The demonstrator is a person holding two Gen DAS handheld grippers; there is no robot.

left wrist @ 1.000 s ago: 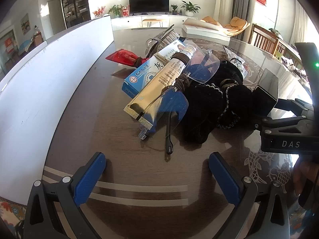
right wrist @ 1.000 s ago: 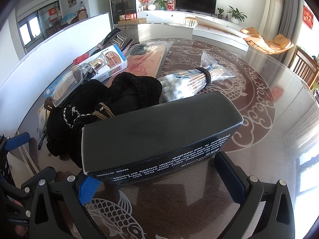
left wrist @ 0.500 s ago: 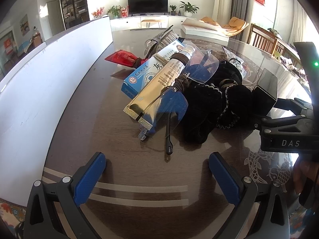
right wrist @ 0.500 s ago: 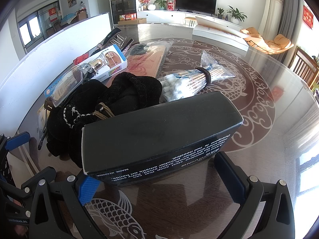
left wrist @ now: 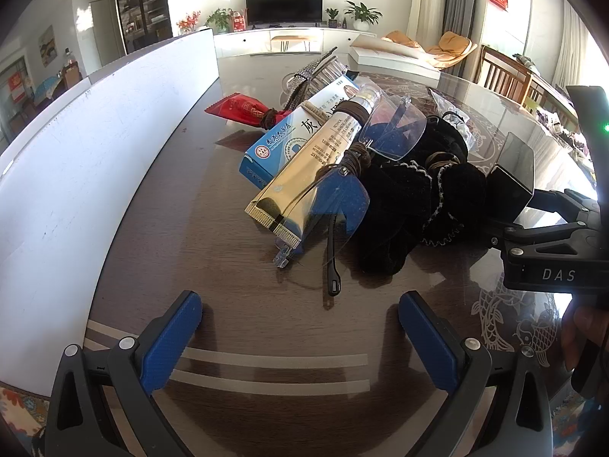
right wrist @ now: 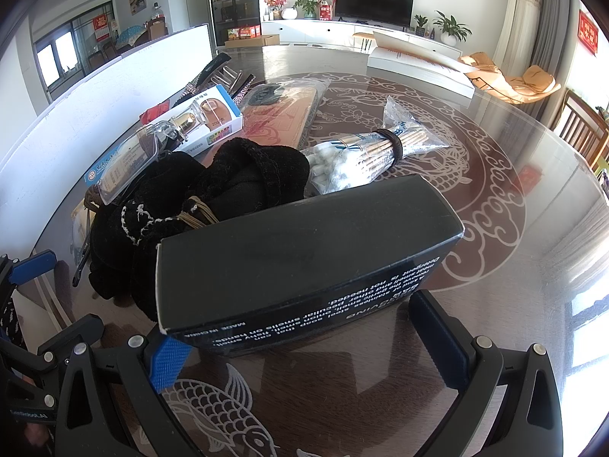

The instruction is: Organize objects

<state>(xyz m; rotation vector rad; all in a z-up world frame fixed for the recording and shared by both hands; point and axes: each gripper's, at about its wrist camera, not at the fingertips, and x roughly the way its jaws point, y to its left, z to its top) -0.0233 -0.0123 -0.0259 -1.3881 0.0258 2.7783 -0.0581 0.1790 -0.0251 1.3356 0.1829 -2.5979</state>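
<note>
My right gripper (right wrist: 304, 346) is shut on a black box (right wrist: 304, 251) with white print and holds it at the pile's near edge; the box also shows in the left wrist view (left wrist: 512, 179). My left gripper (left wrist: 300, 339) is open and empty, low over the table. Ahead of it lie clear glasses (left wrist: 342, 205) on a gold tube (left wrist: 308, 167), a blue and white carton (left wrist: 289, 133), a black knit cloth (left wrist: 411, 205) and a red packet (left wrist: 243, 108).
A white board (left wrist: 76, 160) stands along the left edge of the dark glass-topped table (left wrist: 213, 274). A bag of cotton swabs (right wrist: 365, 156), a wooden board in plastic (right wrist: 285, 114) and hair clips (right wrist: 213, 72) lie farther back.
</note>
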